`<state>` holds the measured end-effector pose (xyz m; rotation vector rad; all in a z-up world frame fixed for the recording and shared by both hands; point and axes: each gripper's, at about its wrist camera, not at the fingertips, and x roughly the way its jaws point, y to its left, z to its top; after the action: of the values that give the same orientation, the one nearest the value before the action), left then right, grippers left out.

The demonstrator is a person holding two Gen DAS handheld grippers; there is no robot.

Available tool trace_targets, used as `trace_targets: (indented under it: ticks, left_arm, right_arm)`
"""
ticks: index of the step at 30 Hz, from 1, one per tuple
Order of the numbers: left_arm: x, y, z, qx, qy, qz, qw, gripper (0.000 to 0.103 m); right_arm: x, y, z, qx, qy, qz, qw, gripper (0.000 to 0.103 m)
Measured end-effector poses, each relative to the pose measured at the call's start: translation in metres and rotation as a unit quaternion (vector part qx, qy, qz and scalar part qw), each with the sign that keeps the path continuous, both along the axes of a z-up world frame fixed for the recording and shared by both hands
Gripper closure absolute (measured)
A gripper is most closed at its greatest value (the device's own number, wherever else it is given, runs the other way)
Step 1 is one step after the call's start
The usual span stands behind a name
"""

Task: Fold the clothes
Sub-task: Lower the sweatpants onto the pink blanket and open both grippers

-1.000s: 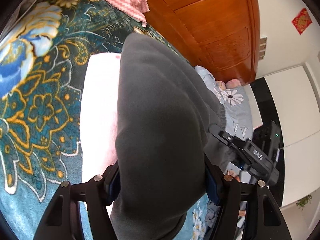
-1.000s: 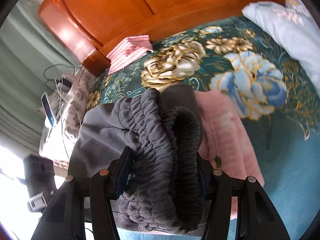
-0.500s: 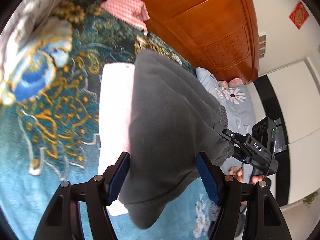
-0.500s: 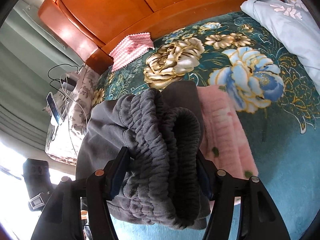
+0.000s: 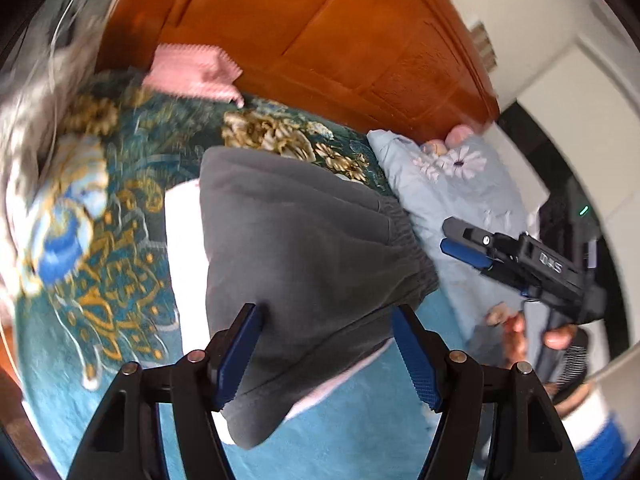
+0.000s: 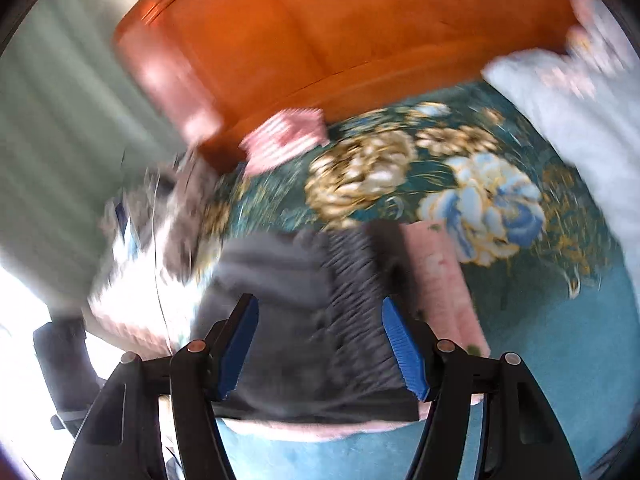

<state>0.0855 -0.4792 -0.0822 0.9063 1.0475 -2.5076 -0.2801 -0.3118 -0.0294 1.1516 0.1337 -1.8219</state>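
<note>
Folded grey sweatpants point(image 5: 304, 256) lie on top of a folded pink garment point(image 5: 182, 248) on the floral bed cover. My left gripper point(image 5: 326, 354) is open above their near end, blue pads apart and touching nothing. In the blurred right wrist view the same grey sweatpants point(image 6: 304, 320) rest on the pink garment point(image 6: 436, 280), elastic waistband up. My right gripper point(image 6: 318, 348) is open just above them, holding nothing. The right gripper point(image 5: 472, 246) also shows at the right of the left wrist view, held by a hand point(image 5: 516, 328), clear of the pants.
The teal floral bed cover point(image 5: 100, 216) spreads around the stack. A pink folded cloth point(image 5: 192, 74) lies by the orange wooden headboard point(image 5: 340, 40). A light blue flowered quilt point(image 5: 452, 192) lies at the right. A grey patterned pillow with cables point(image 6: 176, 200) sits at the bed's left side.
Both grippers have let go of the grey sweatpants and pulled back from them. The pants now lie flat on the pink garment. The right wrist view is blurred by motion.
</note>
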Motion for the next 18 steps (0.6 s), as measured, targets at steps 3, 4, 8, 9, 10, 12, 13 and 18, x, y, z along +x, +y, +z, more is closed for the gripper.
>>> trace_targets:
  ticks: [3,4,8,9,10,12,13,18]
  left_arm:
    - [-0.010,0.008,-0.008,-0.036,-0.018,-0.015,0.9991,0.031]
    - [-0.011,0.008,-0.011,-0.034,-0.018,-0.020,0.9991,0.031]
    - [-0.018,0.007,-0.021,-0.029,-0.020,-0.035,0.9988,0.031]
    - [-0.020,0.006,-0.023,-0.027,-0.021,-0.037,0.9987,0.031]
    - [-0.022,0.003,-0.026,-0.019,-0.023,-0.038,0.9988,0.031]
    - [-0.024,-0.002,-0.034,-0.001,-0.029,-0.031,0.9991,0.031]
    - [-0.024,-0.004,-0.037,0.007,-0.031,-0.028,0.9991,0.031]
    - [-0.008,0.007,-0.021,-0.014,-0.024,-0.016,0.9995,0.031]
  right_arm:
    - [0.017,-0.014,-0.021,0.043,0.025,0.029,0.998,0.037]
    - [0.016,-0.015,-0.029,0.052,0.026,0.023,0.998,0.037]
    - [0.006,-0.016,-0.057,0.057,0.000,-0.004,0.998,0.035]
    - [0.005,-0.017,-0.059,0.058,0.000,-0.007,0.998,0.035]
    - [0.004,-0.019,-0.062,0.059,0.001,-0.010,0.998,0.035]
    - [0.004,-0.022,-0.064,0.069,0.001,-0.010,0.998,0.035]
    - [0.005,-0.023,-0.065,0.073,0.002,-0.009,0.997,0.035]
    - [0.017,-0.005,-0.038,0.030,0.019,-0.016,0.999,0.035]
